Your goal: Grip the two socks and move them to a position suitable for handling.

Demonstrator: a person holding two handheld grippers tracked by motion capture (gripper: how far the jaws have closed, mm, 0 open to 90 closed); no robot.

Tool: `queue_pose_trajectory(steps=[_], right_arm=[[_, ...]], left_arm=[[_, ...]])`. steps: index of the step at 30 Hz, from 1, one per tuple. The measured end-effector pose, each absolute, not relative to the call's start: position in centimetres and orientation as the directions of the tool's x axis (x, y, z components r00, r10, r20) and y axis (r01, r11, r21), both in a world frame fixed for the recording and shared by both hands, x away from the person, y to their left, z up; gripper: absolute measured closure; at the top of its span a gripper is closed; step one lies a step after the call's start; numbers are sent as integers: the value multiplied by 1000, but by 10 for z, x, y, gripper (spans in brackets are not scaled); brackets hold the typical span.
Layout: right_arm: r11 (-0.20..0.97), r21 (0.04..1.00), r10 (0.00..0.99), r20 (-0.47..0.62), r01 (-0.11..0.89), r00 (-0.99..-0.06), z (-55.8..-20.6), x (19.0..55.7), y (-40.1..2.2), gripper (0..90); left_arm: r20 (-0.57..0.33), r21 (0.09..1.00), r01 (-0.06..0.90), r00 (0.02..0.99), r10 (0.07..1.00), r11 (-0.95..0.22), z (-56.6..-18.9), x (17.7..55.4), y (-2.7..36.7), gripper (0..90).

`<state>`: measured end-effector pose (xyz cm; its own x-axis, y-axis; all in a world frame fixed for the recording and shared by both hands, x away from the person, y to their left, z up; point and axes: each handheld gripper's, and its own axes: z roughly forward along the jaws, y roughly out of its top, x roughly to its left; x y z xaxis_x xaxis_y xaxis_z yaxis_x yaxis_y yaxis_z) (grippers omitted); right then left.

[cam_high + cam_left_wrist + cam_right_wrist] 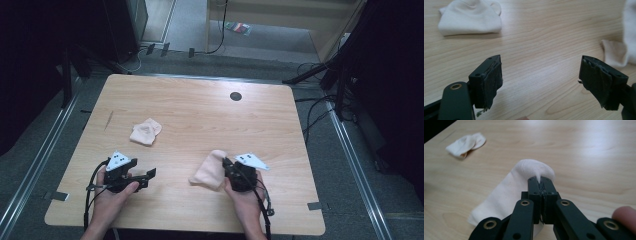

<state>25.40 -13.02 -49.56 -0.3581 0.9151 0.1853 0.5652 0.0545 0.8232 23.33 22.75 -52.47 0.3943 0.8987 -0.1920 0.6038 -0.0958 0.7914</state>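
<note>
The right claw [541, 182] is closed on a sock [506, 195] near the table's [200, 100] front edge; the left claw [540, 82] is wide open, holding nothing.

On the table [200, 115] one sock [209, 170] lies near the front edge, right of centre, with the right gripper [231, 168] at its right end (pinching its fabric). A second sock [145, 132] lies farther back and left; the left gripper [148, 176] sits nearer, at front left.
</note>
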Motion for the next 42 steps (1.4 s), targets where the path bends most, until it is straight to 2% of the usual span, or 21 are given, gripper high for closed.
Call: queue_pose_trajectory(steps=[7,11,13,18,25,29,31,36,42], right_arm=[[-13,882,966,133,471,-223,-462,248,-173,888],[12,912,991,44,411,-126,-458,243,-180,886],[14,914,993,37,406,-116,-461,240,-175,885],[83,907,984,-10,413,-176,-481,232,-138,883],[145,877,948,10,458,-319,-510,216,-79,861],[126,870,901,100,476,-422,-518,210,-61,778],[128,871,873,127,474,-470,-517,209,-57,707],[69,869,872,187,490,-453,-509,214,-73,658],[67,852,922,145,520,-358,-501,236,-121,648]], left_arm=[[-193,794,602,374,907,-80,-524,234,231,193],[-182,792,604,378,908,-92,-524,235,231,193],[-183,792,604,377,908,-91,-525,235,229,193],[-181,792,602,393,902,-103,-525,234,225,193],[-176,790,602,409,895,-120,-526,232,219,193],[-173,787,603,418,892,-131,-527,232,216,193],[-170,786,603,420,891,-134,-528,232,215,194],[-182,783,607,427,886,-132,-528,232,211,198],[-251,775,622,471,846,-116,-527,230,193,265]])
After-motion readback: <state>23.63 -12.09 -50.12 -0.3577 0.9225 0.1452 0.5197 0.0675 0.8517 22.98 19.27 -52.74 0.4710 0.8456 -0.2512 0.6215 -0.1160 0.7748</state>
